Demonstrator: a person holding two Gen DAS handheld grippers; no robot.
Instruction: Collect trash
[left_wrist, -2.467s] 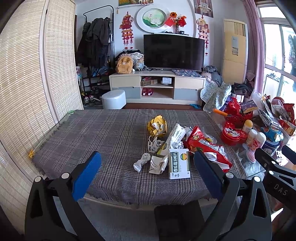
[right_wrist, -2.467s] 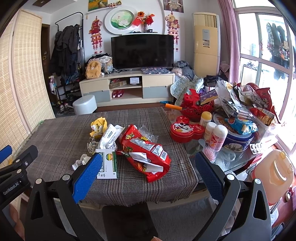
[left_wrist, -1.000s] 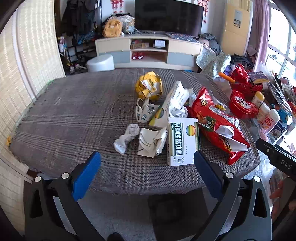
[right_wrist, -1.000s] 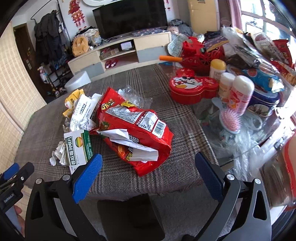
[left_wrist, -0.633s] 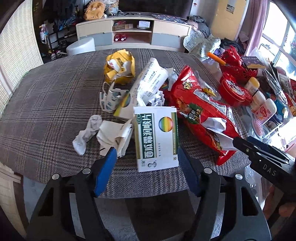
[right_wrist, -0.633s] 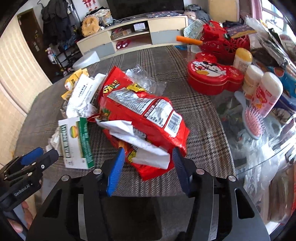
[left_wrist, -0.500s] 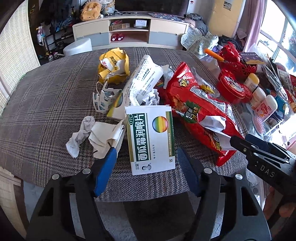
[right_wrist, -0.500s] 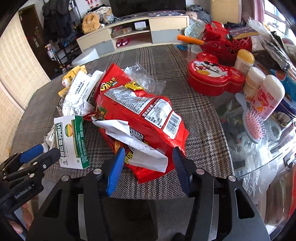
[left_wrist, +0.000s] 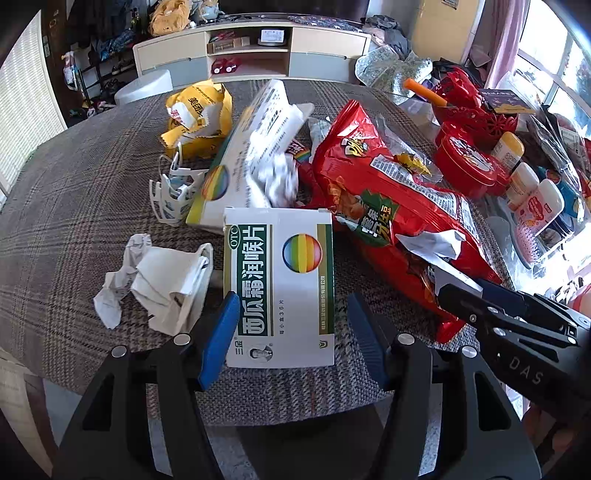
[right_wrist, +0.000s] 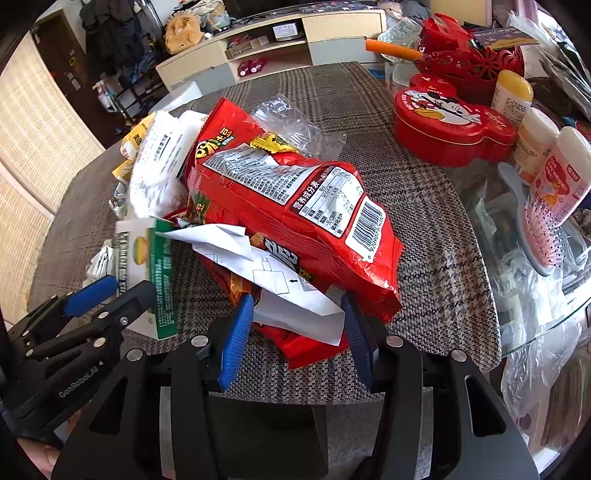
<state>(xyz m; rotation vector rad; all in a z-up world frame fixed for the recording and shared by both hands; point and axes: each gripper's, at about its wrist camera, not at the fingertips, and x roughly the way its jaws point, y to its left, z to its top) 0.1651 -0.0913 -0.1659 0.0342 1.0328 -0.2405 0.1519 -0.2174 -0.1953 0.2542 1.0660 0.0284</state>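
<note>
Trash lies heaped on the plaid tablecloth (left_wrist: 74, 184). A white and green medicine box (left_wrist: 280, 280) lies flat at the near edge, its near end between the blue pads of my left gripper (left_wrist: 293, 332). Those jaws are closing, and a gap still shows on the box's right side. A big red snack bag (right_wrist: 288, 206) with a folded white paper (right_wrist: 291, 288) on it lies to the right. My right gripper (right_wrist: 295, 332) straddles the bag's near end with its jaws closing; I see no pad pressing. Crumpled tissues (left_wrist: 162, 280) lie left of the box.
Behind the box are a second long carton (left_wrist: 251, 155), a white plastic holder (left_wrist: 170, 199) and a yellow wrapper (left_wrist: 199, 118). On the bare glass at the right stand a red tin (right_wrist: 450, 118), bottles (right_wrist: 565, 177) and a hairbrush (right_wrist: 539, 229). A TV cabinet (left_wrist: 251, 48) is beyond.
Both grippers have come down and forward to the table's near edge. Their jaws have narrowed from wide apart, and the box and the bag's end now sit between the pads.
</note>
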